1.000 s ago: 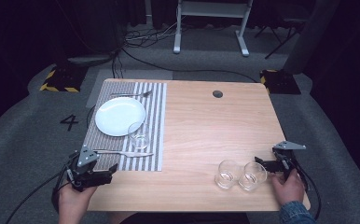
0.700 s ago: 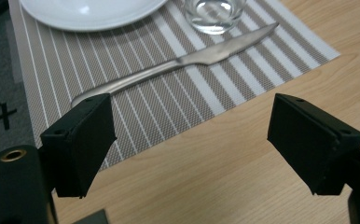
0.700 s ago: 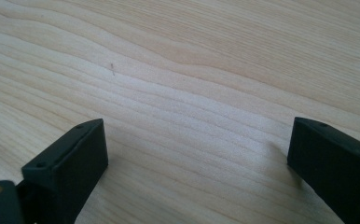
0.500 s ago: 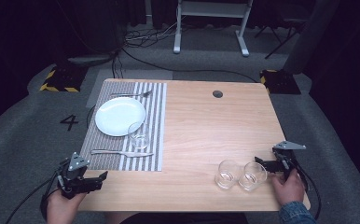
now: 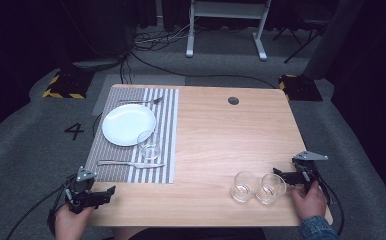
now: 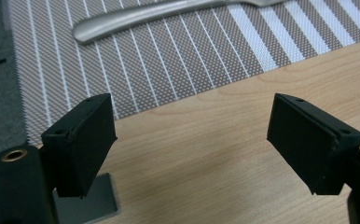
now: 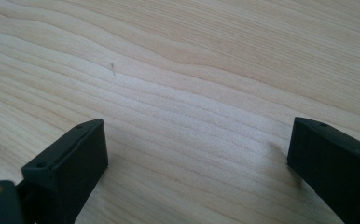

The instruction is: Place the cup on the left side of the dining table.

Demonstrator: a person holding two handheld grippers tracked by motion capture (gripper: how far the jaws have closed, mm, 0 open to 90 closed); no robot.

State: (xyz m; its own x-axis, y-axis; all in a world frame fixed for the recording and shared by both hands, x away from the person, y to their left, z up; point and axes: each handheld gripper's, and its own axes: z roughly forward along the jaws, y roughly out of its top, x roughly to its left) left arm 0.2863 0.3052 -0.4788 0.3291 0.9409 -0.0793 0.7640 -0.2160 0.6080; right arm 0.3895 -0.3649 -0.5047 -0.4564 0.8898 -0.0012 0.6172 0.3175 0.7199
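Since the earlier frame, left gripper (image 5: pixel 102 194) has withdrawn to the near-left table (image 5: pixel 221 135) corner, just below the striped placemat (image 5: pixel 131 172). Jaws stand wide apart, holding nothing. Right gripper (image 5: pixel 281 176) is unchanged: jaws wide, empty, just right of two glasses (image 5: pixel 258 187). Knife (image 6: pixel 136 18) lies on the placemat.

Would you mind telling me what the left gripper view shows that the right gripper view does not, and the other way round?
The left gripper view alone has the striped placemat and the handle of a piece of cutlery lying on it, plus a strip of grey floor with a black mark at the left edge. The right gripper view alone has bare wood grain between its jaws, with no object on it. Both share the wooden table and a pair of black jaws standing wide apart, holding nothing: the left gripper and the right gripper.
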